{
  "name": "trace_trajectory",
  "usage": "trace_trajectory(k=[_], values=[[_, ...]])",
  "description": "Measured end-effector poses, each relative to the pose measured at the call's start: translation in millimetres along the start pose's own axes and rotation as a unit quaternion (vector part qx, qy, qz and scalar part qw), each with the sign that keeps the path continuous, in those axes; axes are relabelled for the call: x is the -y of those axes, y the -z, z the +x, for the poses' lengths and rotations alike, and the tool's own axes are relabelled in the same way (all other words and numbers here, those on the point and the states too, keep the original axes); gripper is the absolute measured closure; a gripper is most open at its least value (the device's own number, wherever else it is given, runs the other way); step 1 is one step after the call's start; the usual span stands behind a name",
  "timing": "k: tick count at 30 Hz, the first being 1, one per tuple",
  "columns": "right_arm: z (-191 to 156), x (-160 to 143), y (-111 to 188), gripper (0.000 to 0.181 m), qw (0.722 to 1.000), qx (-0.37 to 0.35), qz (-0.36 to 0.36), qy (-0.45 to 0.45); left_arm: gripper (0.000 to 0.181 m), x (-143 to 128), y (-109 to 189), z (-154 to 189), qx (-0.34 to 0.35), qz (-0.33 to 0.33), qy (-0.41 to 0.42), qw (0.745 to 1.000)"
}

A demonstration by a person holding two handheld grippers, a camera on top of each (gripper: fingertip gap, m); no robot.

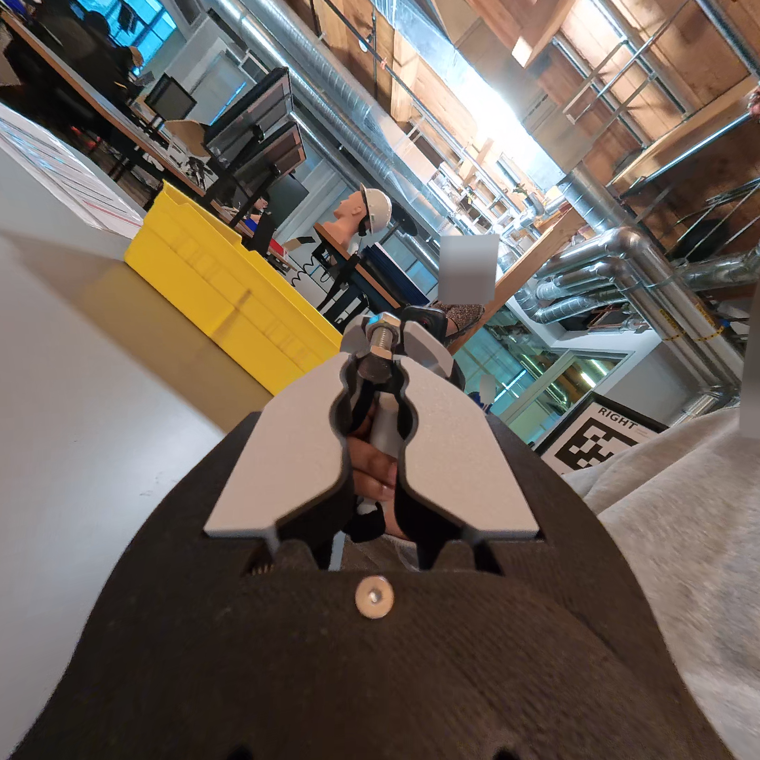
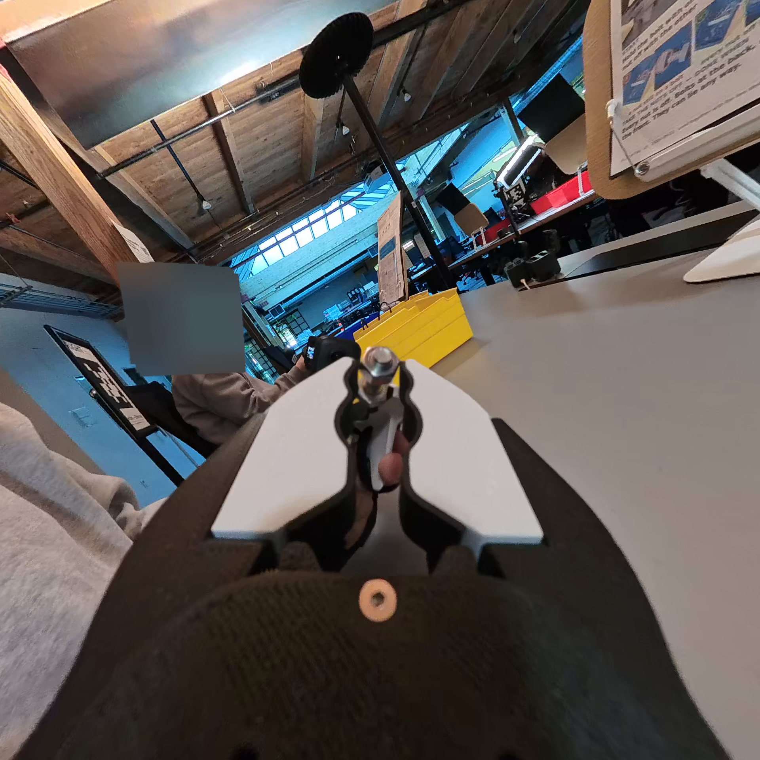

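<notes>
Left tool pinches the bolt by its head; right tool pinches the nut at the far end of the same bolt. Both are held above the grey bench, with the yellow bin at ten o'clock. The nut sits on the thread; how far it has travelled cannot be told.
</notes>
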State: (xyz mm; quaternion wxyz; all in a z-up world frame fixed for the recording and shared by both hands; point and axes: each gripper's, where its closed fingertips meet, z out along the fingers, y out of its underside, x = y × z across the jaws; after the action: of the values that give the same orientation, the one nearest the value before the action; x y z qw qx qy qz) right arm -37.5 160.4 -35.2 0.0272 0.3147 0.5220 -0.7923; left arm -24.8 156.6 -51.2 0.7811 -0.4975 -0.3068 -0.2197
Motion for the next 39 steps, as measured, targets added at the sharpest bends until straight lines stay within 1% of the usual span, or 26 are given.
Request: trace_trajectory(k=[3,8,10,12,14,15,18,20,22,25,27,29,32,36,39], values=[[1.1,0.0,0.5,0.164,1.000,0.005,-0.001,-0.011,0.165,-0.1,0.2,-1.5,0.003,0.008,-0.002,1.000],[1.6,-2.3,1.0,0.164,0.999,0.015,-0.025,-0.017,0.162,-4.4,0.3,-3.0,0.001,-0.018,-0.014,1.000],[2.2,-3.0,1.7,0.164,0.999,0.015,-0.038,0.001,0.143,-6.1,-0.5,-5.2,0.012,-0.030,-0.027,0.999],[4.5,-2.0,3.2,0.164,0.999,0.009,-0.049,0.023,0.130,-7.3,-0.2,-8.0,0.030,-0.050,-0.051,0.997],[8.0,0.1,6.4,0.165,0.997,0.004,-0.059,0.045,0.122,-8.5,2.8,-12.6,0.061,-0.071,-0.104,0.990],[11.1,0.5,8.4,0.165,0.996,0.001,-0.068,0.059,0.120,-9.5,5.2,-18.5,0.087,-0.085,-0.145,0.982],[30.1,-5.5,15.2,0.164,0.988,-0.023,-0.114,0.104,0.120,-11.0,12.9,-41.1,0.175,-0.124,-0.258,0.942],[42.6,-7.1,18.6,0.164,0.984,-0.042,-0.128,0.120,0.126,-17.8,14.7,-50.6,0.207,-0.148,-0.296,0.921],[46.8,-6.8,19.4,0.164,0.984,-0.049,-0.128,0.115,0.131,-27.1,10.6,-46.5,0.195,-0.167,-0.301,0.919],[40.0,-11.7,17.8,0.164,0.983,-0.041,-0.136,0.116,0.133,-36.4,7.5,-39.8,0.173,-0.171,-0.266,0.933],[32.0,-17.8,16.9,0.164,0.977,-0.032,-0.159,0.139,0.134,-42.2,5.9,-39.8,0.161,-0.181,-0.234,0.941],[25.6,-22.3,18.3,0.164,0.965,-0.029,-0.186,0.181,0.135,-43.2,4.1,-41.7,0.166,-0.186,-0.235,0.939],[17.1,-23.4,21.4,0.164,0.954,-0.020,-0.206,0.217,0.137,-42.3,-1.6,-37.3,0.163,-0.180,-0.282,0.928],[9.1,-20.6,26.3,0.164,0.950,-0.012,-0.214,0.227,0.142,-43.9,-6.5,-29.3,0.159,-0.173,-0.361,0.902],[5.4,-17.6,29.6,0.164,0.948,-0.011,-0.215,0.235,0.147,-47.4,-7.9,-20.9,0.145,-0.167,-0.399,0.890]])
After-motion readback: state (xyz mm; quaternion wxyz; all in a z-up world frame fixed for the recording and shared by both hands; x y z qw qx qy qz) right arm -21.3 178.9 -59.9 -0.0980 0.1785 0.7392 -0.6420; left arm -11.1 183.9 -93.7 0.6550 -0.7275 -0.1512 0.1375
